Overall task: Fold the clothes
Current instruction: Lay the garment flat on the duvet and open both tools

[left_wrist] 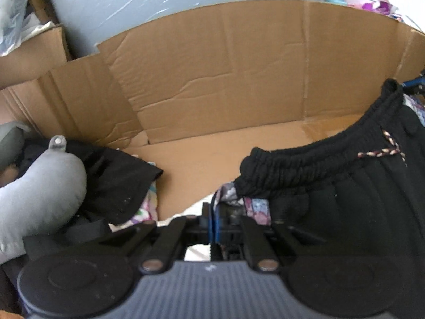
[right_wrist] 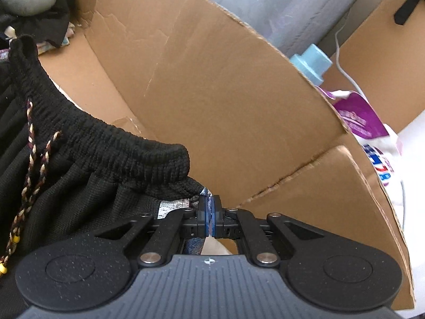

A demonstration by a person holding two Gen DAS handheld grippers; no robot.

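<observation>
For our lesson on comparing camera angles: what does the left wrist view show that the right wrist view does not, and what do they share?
Only the left wrist view shows the black garment lying spread beside the grey stuffed toy, close up, and the bare cardboard floor.

Only the right wrist view shows the purple and white packaging behind the cardboard wall and the yellow beads on the drawstring.

Both show the black shorts with a gathered waistband, a braided drawstring and a blue bottle cap. Each tool, left and right, is shut on the shorts' patterned fabric.
</observation>
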